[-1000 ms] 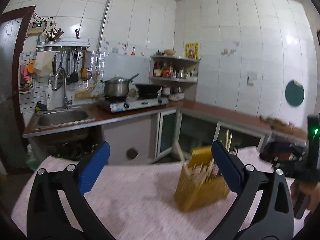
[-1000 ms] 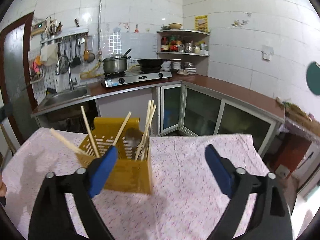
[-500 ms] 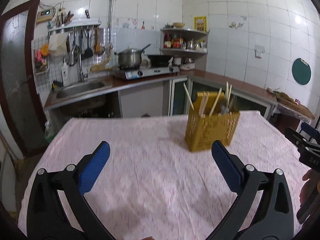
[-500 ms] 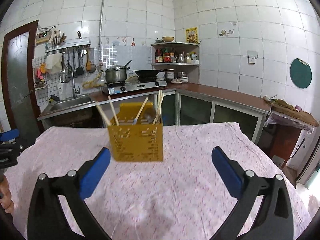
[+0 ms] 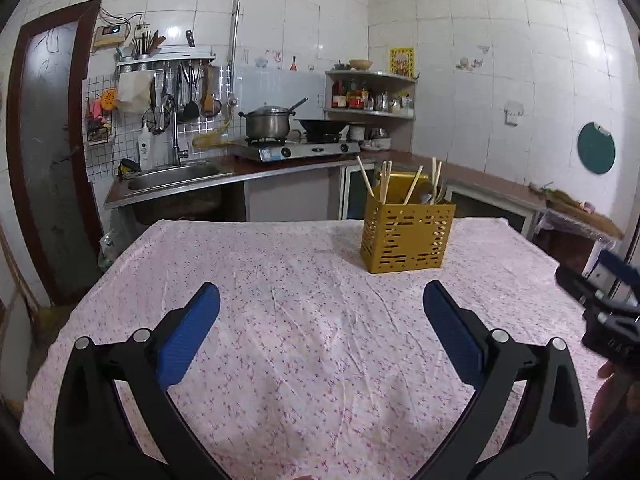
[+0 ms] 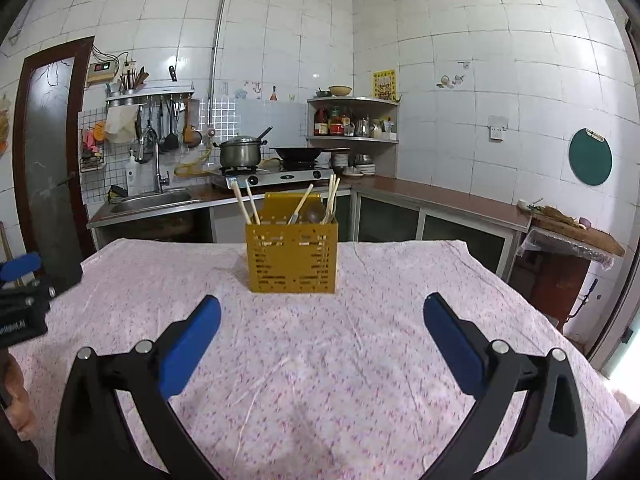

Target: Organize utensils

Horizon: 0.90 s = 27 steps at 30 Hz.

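Left wrist view: near edge shows left gripper (image 5: 320, 304) w/ blue pads (image 5: 188, 332) spread wide, nothing between them; it hangs over the tablecloth (image 5: 304, 340)
Right wrist view: right gripper (image 6: 322, 314) likewise spread wide, pads (image 6: 454, 348) blue, holding nothing; part of the other gripper's body peeks in at left edge
Cloth: pink floral, wrinkled, covers whole table
Holder: yellow perforated utensil holder (image 5: 407, 236) stands upright on cloth beyond both grippers, well apart from the pads; right of centre in left view; near dead centre, between the finger lines, in right view (image 6: 293, 255)
Contents: wooden chopsticks (image 6: 241, 204) lean out at angles; a metal spoon (image 6: 315, 213) sits inside; exact compartments can't tell
Far, counter: steel sink (image 5: 172, 174) w/ tap at left; lidded pot (image 5: 267, 122) and dark wok (image 5: 322, 124) on gas stove
Far, wall: corner shelf (image 6: 352, 120) w/ bottles; round green board (image 6: 590, 157) hangs at right
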Tool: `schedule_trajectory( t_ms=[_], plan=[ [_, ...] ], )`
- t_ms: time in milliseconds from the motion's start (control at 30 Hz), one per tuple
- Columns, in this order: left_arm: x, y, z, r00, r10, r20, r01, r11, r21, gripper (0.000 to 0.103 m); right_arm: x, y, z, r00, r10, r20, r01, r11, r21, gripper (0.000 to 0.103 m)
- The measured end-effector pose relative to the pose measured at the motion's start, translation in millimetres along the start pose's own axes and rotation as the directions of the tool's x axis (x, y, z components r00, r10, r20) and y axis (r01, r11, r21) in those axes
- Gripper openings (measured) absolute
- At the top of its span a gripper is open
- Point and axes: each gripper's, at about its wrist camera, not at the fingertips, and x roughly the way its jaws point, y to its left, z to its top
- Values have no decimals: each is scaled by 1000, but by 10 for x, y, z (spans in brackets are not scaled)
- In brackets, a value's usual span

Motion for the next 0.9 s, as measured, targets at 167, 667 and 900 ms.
schedule_trajectory(
  t_ms=[167, 667, 900],
  plan=[
    [-144, -83, -155, 996, 66, 60, -69, 996, 54, 98, -130, -11, -114, 1000, -5, 13, 5, 1000, 23, 99],
    [-318, -155, -257, 992, 21, 125, -28, 998, 49, 98, -110, -25, -222, 999, -37, 6, 36, 999, 29, 99],
    [-289, -137, -292, 991, 34, 131, -40, 999, 37, 98, -125, 32, -220, 999, -36, 12, 36, 999, 15, 99]
  ],
)
